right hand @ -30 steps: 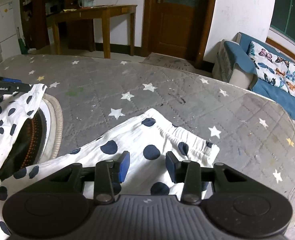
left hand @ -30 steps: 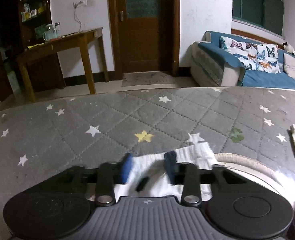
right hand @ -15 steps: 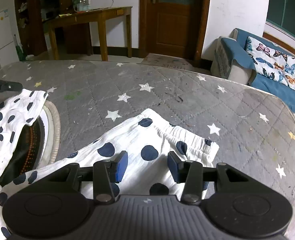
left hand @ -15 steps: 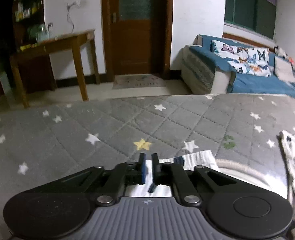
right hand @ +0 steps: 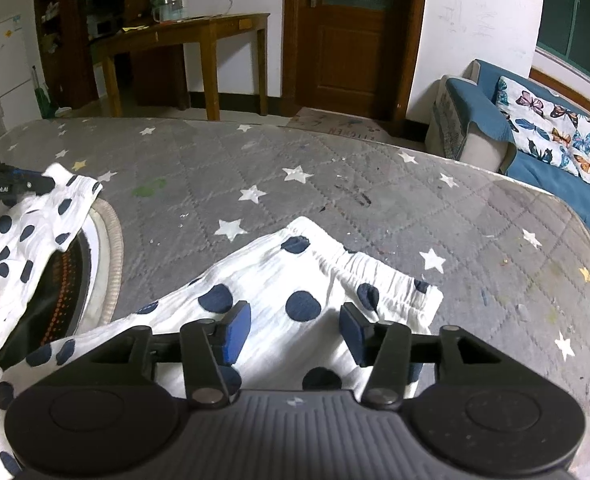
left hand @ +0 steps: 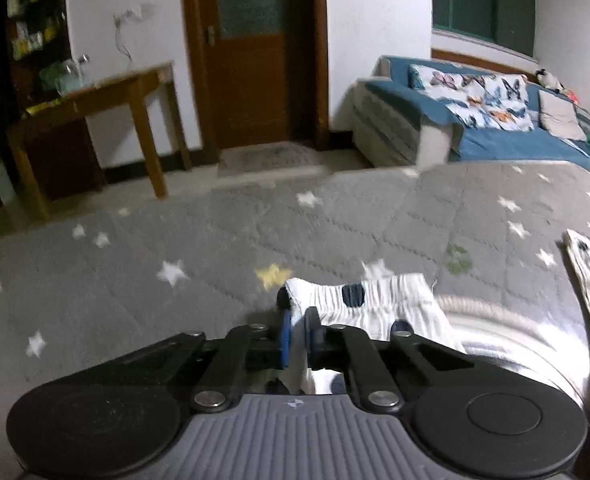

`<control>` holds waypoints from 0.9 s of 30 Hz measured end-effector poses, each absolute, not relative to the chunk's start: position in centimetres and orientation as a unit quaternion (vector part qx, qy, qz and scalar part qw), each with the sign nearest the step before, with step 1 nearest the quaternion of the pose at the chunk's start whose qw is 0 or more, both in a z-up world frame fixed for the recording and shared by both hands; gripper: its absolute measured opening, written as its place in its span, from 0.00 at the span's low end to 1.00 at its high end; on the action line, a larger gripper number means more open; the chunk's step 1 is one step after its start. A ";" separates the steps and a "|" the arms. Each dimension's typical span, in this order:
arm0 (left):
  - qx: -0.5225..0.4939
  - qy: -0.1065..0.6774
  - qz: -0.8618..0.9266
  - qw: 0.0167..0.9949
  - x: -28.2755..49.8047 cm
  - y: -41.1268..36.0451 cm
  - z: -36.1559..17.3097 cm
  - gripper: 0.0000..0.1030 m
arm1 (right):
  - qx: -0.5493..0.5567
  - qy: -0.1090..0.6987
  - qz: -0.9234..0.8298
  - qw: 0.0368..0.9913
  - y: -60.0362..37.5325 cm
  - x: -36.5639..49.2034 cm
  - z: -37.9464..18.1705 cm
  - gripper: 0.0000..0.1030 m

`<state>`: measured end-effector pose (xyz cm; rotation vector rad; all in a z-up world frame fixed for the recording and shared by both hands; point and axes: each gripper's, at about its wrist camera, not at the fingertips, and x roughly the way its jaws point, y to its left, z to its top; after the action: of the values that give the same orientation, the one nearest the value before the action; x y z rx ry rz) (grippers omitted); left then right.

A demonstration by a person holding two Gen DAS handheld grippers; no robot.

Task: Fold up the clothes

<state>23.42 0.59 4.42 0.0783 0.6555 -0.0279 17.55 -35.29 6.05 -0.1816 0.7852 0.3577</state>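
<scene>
Both wrist views low over quilt (left hand: 199, 248), facing door (right hand: 351, 32).

Grey star-print mat (right hand: 335, 184), wooden table (right hand: 199, 32), door (right hand: 355, 32), blue sofa (left hand: 495, 128)
</scene>
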 end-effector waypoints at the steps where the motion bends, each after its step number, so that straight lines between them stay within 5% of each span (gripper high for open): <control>1: 0.030 0.307 -0.001 0.951 23.5 0.9 4.9 0.06 | -0.088 0.379 0.172 0.905 -35.3 17.8 6.0 0.49; 9: 0.003 0.301 0.070 0.951 25.7 2.8 4.1 0.07 | -0.086 0.361 0.159 0.915 -34.7 20.5 5.6 0.51; 16: -0.003 0.313 0.076 0.947 25.5 3.4 4.2 0.36 | -0.093 0.343 0.146 0.923 -34.1 21.6 6.3 0.53; 27: -0.019 0.353 0.017 0.935 16.9 2.9 6.0 0.49 | -0.092 0.360 0.206 0.905 -34.1 13.5 8.3 0.53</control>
<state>16.89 2.94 6.03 -0.0387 0.7214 0.0355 13.48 -34.07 8.28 -0.1902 0.7447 0.4264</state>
